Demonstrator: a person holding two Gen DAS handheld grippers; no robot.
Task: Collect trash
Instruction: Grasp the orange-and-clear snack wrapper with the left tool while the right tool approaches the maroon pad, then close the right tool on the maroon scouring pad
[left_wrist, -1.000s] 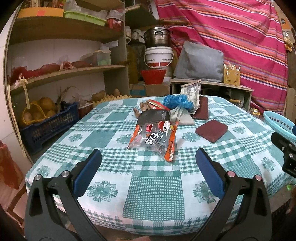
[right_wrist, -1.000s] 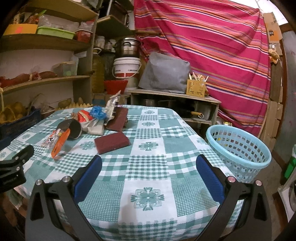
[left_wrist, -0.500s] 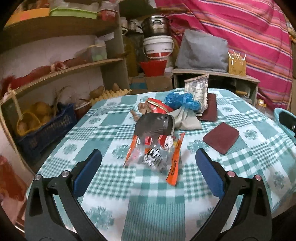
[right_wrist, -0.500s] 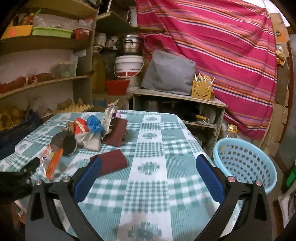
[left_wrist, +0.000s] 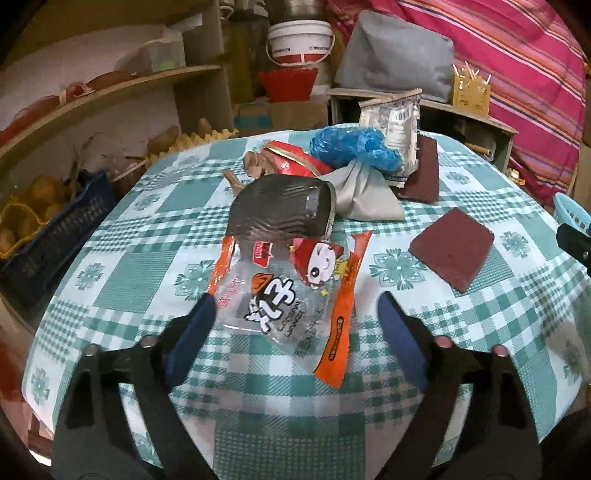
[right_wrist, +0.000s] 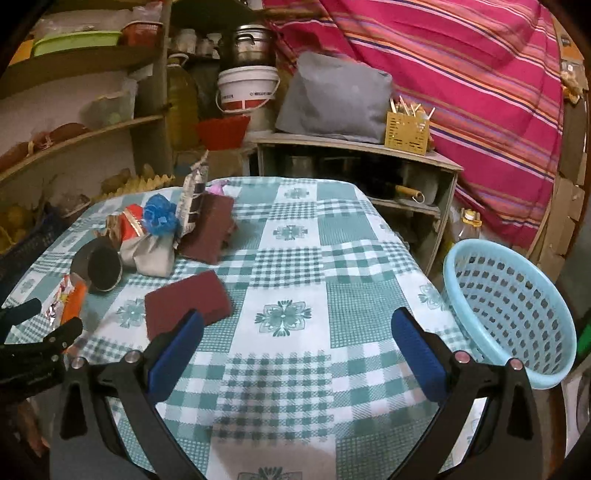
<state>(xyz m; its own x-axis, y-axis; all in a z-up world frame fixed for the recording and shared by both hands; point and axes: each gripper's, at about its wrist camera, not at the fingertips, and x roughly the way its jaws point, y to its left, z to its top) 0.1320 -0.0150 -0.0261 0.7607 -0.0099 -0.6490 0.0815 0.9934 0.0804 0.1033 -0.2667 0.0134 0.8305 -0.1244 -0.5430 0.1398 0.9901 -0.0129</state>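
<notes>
Table (right_wrist: 288, 258) in green check cloth carries all the trash uncollected; light blue basket (right_wrist: 509, 306) off its right edge looks empty, so the task is judged barely begun. Left tool (left_wrist: 295, 314), jaws just been closing but pads not pressing, straddles the clear orange-edged snack wrapper (left_wrist: 291, 295) near the table's near edge; right tool (right_wrist: 295, 339) released, nothing between. Remaining: dark cup (left_wrist: 280, 214), grey bag (left_wrist: 362, 192), blue bag (left_wrist: 351, 147), two maroon pads (left_wrist: 450, 251); nothing blocks the wrapper.

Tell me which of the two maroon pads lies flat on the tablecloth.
The nearer maroon pad, alone on the cloth right of the wrapper pile. The farther maroon pad stands tilted, leaning against that pile.
</notes>
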